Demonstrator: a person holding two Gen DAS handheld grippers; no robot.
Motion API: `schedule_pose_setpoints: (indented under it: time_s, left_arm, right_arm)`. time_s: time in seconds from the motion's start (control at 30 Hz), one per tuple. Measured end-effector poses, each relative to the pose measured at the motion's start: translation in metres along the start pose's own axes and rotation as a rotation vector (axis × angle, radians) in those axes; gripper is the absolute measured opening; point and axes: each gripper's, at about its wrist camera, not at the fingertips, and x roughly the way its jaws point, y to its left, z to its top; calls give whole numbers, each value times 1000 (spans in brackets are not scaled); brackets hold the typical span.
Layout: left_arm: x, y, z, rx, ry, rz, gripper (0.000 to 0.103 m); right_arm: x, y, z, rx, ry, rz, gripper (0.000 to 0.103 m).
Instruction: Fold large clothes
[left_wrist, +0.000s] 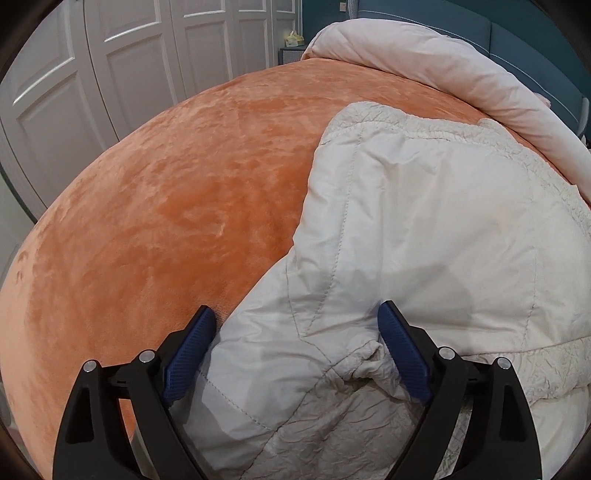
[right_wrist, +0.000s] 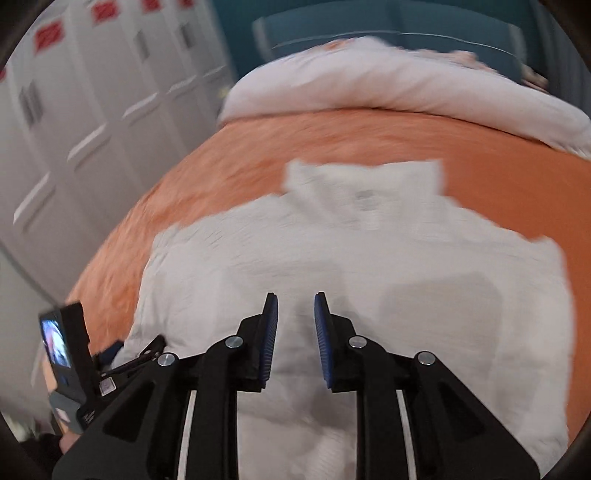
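A cream padded jacket (left_wrist: 424, 221) lies spread on an orange plush bed cover (left_wrist: 166, 203). In the left wrist view one folded sleeve (left_wrist: 277, 369) runs toward the camera between the two blue pads. My left gripper (left_wrist: 297, 314) stands wide open around that sleeve; its pads sit beside the cloth and do not squeeze it. The right wrist view is blurred. It shows the jacket (right_wrist: 369, 258) from its lower end, collar (right_wrist: 365, 184) at the far side. My right gripper (right_wrist: 295, 299) hovers over the jacket's middle, jaws a narrow gap apart, nothing between them.
A rolled pale pink duvet (left_wrist: 424, 62) lies across the bed's far end, before a teal headboard (left_wrist: 517, 33). White wardrobe doors (left_wrist: 110, 55) stand to the left, past the bed's edge. The left tool's body with a small screen (right_wrist: 59, 343) shows at lower left in the right wrist view.
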Motion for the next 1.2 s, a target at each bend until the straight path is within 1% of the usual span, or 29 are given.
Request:
schedule_pose_setpoints:
  time_s: [0.07,0.1,0.17,0.27,0.3,0.37,0.4,0.43,0.47,0.5,0.53,0.57,0.6,0.63,0.67,0.7,0.73,0.77,0.8,0.87,0.9,0.93,0.97,1.0,1.07,1.1,1.13,1.17,1.2]
  left_arm:
    - [1,0,-1,4,0,7,90]
    - [2,1,-1,4,-2,7,91]
    - [3,2,-1,-1,0,2,94]
    - [5,2,0,-1,-3,3,96]
    - [5,2,0,0,-3,5,96]
    - [6,3,0,2,-4,6,98]
    - [6,3,0,2,-3,4,98]
    - [6,3,1,1,-1,5,98]
    - [6,4,2,-1,3,3,98]
    - [4,6,4,-6,6,-1,98]
    - [-1,9,7,-17,11,-10,94]
    - [-6,11,10,-27,11,-15,92]
    - [-19,15,18,-52,-14,-33,91]
    - [-28,15,24,-71,-42,-57,91]
    - [-42,16,35,-97,-86,-97,91]
    - [-51,13,47,-109,-116,-119,91]
    - [-60,4,65,-110,-144,-141,92]
    - [-62,-1,73,-105,-151,-152,93]
    - [-61,-12,88,-95,-155,-165,93]
    - [-48,-31,107,-73,-139,-156,93]
    - [-35,-41,114,-57,-118,-131,92]
    - [-23,-47,117,-47,-99,-115,90]
    - [-14,-52,118,-36,-85,-99,86]
    - [-2,-56,118,-23,-68,-80,84]
    - [17,-59,112,10,-53,-32,85]
    - [29,-61,104,41,-53,-7,87]
    - [37,-60,99,60,-58,-2,91]
    - [39,-62,92,63,-60,-3,94]
    - [45,-60,86,48,-62,-7,96]
  right_arm:
    - [23,9,-6,-44,47,-12,18]
    - [29,10,-12,-56,44,-35,18]
    - [28,-5,-22,-7,39,-20,16]
    - [7,-50,-42,130,10,-48,14]
    - [-6,-73,-51,192,2,-64,9]
    - [-18,-105,-64,276,-2,-83,0]
    - [-27,-124,-71,319,-1,-68,0]
    - [-32,-134,-77,345,6,-73,0]
    - [-43,-144,-82,362,7,-169,0]
    - [-48,-148,-83,376,4,-176,2]
    - [-56,-152,-83,397,0,-174,4]
    - [-66,-157,-79,420,-16,-173,14]
    - [-72,-161,-75,424,-35,-169,24]
    - [-77,-163,-69,424,-60,-161,30]
    - [-81,-165,-56,427,-91,-147,41]
    - [-82,-168,-50,432,-104,-138,52]
    - [-78,-170,-36,447,-120,-121,57]
    - [-74,-170,-30,454,-122,-110,67]
    - [-61,-171,-19,463,-106,-93,70]
    - [-36,-172,-9,455,-66,-116,70]
    - [-19,-169,-4,444,-31,-133,54]
    - [-8,-166,-4,434,2,-131,36]
    - [-2,-162,-3,422,26,-110,18]
    - [-7,-151,1,386,-10,-91,10]
    - [-26,-137,8,322,-125,-66,9]
    - [-35,-136,8,307,-172,-74,9]
    - [-33,-140,5,317,-173,-78,9]
    - [-21,-150,-2,341,-133,-94,9]
    - [-7,-157,-11,352,-89,-107,11]
